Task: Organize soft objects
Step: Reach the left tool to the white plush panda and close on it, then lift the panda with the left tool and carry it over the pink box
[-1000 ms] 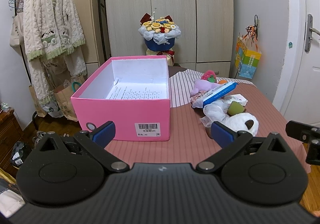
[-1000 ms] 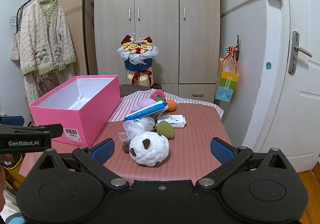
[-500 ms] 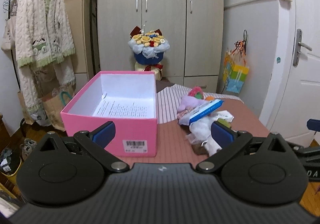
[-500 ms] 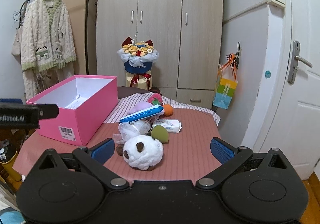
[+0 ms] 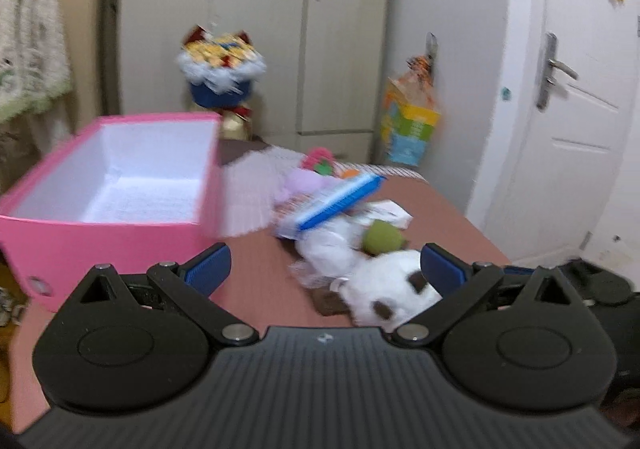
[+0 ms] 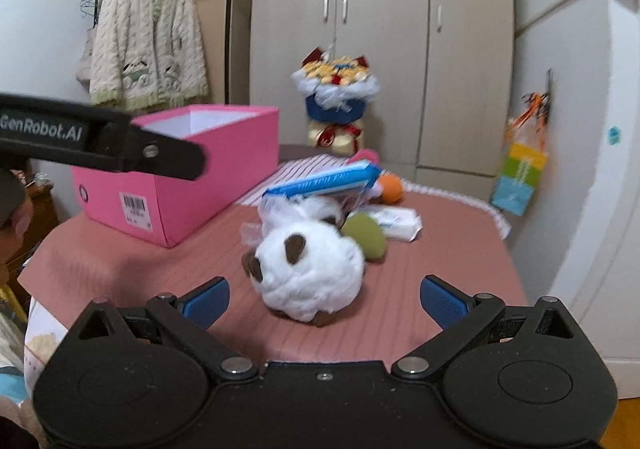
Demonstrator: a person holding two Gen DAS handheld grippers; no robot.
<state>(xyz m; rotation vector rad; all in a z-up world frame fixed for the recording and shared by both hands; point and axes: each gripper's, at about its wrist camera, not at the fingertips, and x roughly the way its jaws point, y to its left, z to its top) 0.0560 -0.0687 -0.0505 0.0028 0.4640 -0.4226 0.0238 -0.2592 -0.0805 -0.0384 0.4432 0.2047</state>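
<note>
A white plush panda (image 6: 308, 269) lies on the red-brown tablecloth (image 6: 120, 261), just beyond my open right gripper (image 6: 323, 299) and centred between its blue pads. Behind it sit a green sponge egg (image 6: 366, 237), white mesh (image 6: 284, 209), a blue-and-white packet (image 6: 324, 181), an orange ball (image 6: 390, 188) and a white wipe pack (image 6: 394, 221). The open pink box (image 6: 180, 177) stands at the left. In the blurred left wrist view my open left gripper (image 5: 324, 269) hovers empty near the panda (image 5: 394, 289), with the pink box (image 5: 112, 201) to its left.
A flower bouquet (image 6: 336, 97) stands behind the table before grey wardrobes (image 6: 380, 29). A knitted cardigan (image 6: 148, 45) hangs at the left. A colourful bag (image 6: 520, 177) hangs on the right wall beside a white door (image 5: 580, 109). The left gripper's body (image 6: 100, 141) crosses the right view.
Both grippers have come forward and lower toward the pile; the panda is now larger and between the right gripper's pads. The left view swung right and is motion-blurred.
</note>
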